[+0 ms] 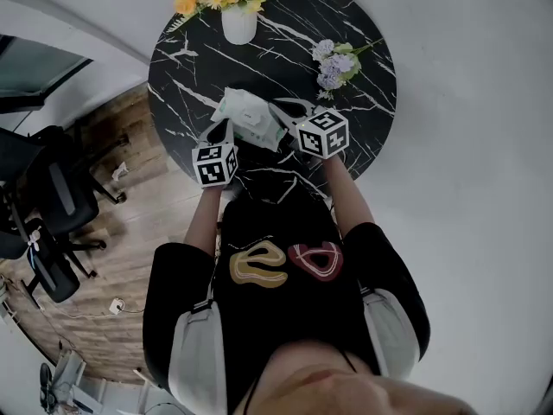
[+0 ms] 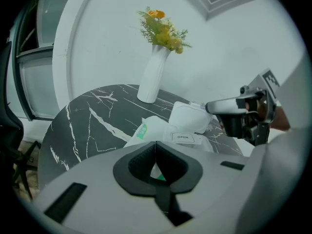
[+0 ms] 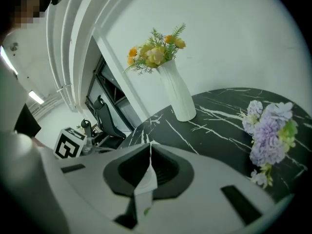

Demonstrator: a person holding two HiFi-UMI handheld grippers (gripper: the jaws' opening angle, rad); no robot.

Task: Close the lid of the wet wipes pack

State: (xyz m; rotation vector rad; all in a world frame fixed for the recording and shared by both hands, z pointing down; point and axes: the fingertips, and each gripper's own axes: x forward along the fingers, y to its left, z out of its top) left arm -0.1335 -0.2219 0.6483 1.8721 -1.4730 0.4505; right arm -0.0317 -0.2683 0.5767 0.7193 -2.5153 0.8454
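The white wet wipes pack (image 1: 251,119) (image 2: 155,129) lies on the round black marble table (image 1: 363,119), and its stiff white lid (image 2: 191,116) stands raised over an "OPEN" label. My left gripper (image 1: 220,130) (image 2: 156,147) is at the pack's near left end, shut on a white and green bit of its edge. My right gripper (image 1: 283,111) (image 2: 210,106) (image 3: 149,150) is at the pack's right side. It is shut on a thin white edge, which the left gripper view places at the raised lid's far corner.
A white vase of yellow flowers (image 1: 239,24) (image 2: 152,77) (image 3: 178,94) stands at the table's far edge. A purple flower bunch (image 1: 335,66) (image 3: 268,135) lies at the right. Black office chairs (image 1: 52,197) stand on the wood floor to the left.
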